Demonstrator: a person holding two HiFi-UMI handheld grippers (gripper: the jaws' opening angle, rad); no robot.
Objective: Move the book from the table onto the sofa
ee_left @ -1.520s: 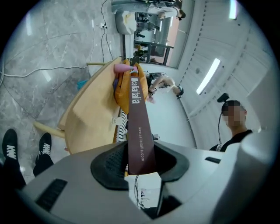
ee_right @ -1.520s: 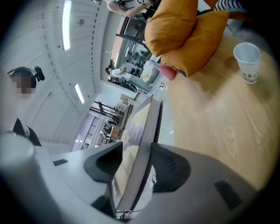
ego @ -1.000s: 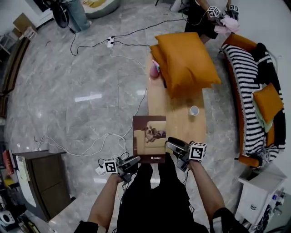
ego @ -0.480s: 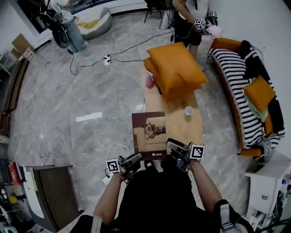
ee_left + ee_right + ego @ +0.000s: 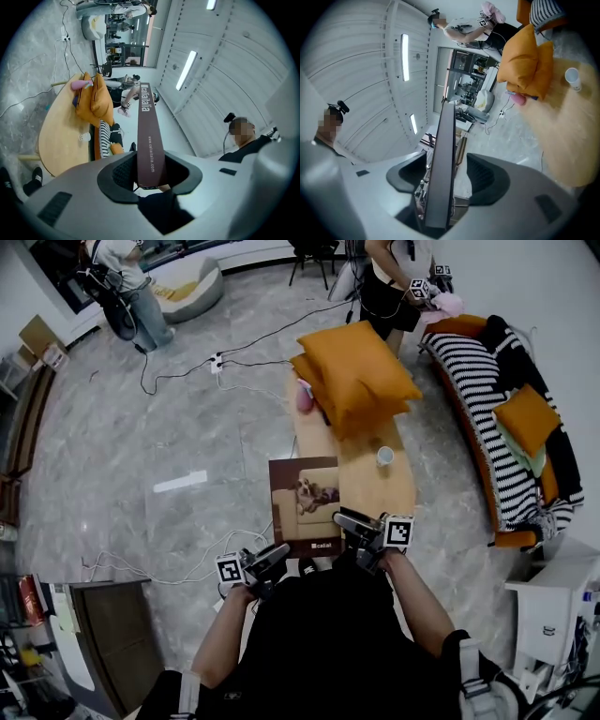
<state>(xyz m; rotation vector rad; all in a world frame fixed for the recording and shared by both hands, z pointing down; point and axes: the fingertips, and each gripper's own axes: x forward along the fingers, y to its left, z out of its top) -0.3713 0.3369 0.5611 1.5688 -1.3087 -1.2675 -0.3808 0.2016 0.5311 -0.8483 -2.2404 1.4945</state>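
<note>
The book (image 5: 305,505), brown with a dog picture on its cover, hangs flat in the air over the near end of the wooden table (image 5: 375,486). My left gripper (image 5: 279,554) is shut on its near left corner and my right gripper (image 5: 345,521) on its near right edge. In the left gripper view the brown spine (image 5: 149,136) runs up between the dark pads (image 5: 117,174). The right gripper view shows the book's edge (image 5: 443,159) standing between the jaws. The striped sofa (image 5: 483,395) with orange cushions stands to the table's right.
Two big orange pillows (image 5: 356,371), a pink thing (image 5: 303,397) and a white cup (image 5: 384,457) lie on the table. Cables (image 5: 187,549) trail over the marble floor. Other people stand at the far end. A dark cabinet (image 5: 84,634) is lower left, a white one (image 5: 553,601) lower right.
Both grippers have risen with the book held between them, off the table's near end. The head view has swung a little, showing more of the sofa and room.
</note>
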